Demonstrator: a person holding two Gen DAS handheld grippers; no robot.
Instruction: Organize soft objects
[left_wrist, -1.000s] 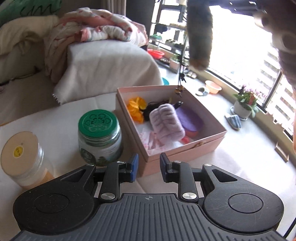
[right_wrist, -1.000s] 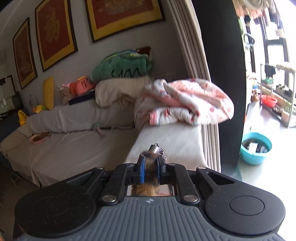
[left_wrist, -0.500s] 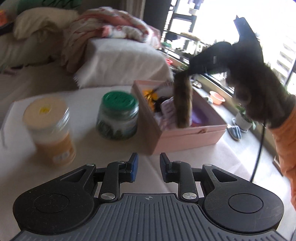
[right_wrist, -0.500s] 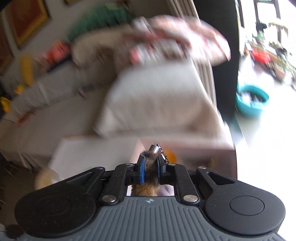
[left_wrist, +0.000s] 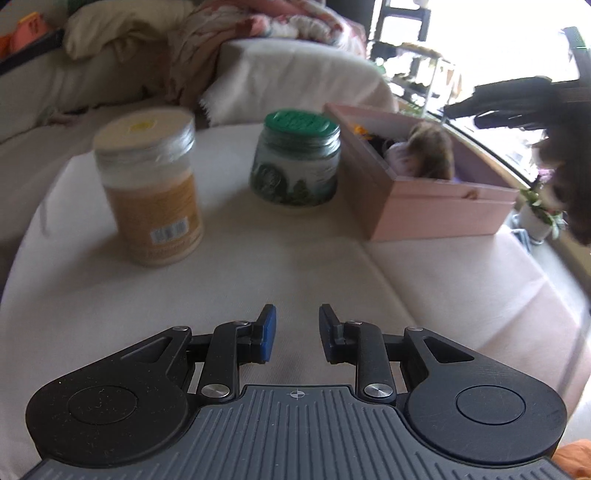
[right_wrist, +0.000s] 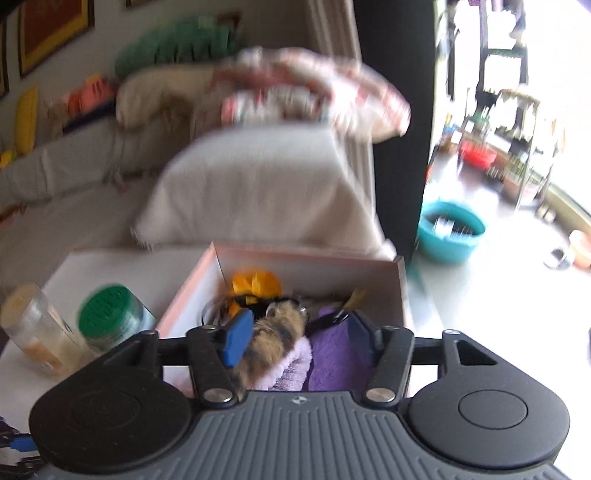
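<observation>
Right gripper (right_wrist: 295, 332) jaws are opening above the pink box (right_wrist: 306, 258); the brown furry keychain (right_wrist: 275, 332) lies between them on the box's contents. Left gripper (left_wrist: 293, 332) is slightly parted, empty, above the tabletop (left_wrist: 295, 266).

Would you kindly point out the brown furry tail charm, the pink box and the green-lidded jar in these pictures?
brown furry tail charm (right_wrist: 275, 338): right wrist view, middle of the fur.
pink box (left_wrist: 443, 206): left wrist view, near outer wall.
green-lidded jar (left_wrist: 301, 125): left wrist view, top of its lid.
</observation>
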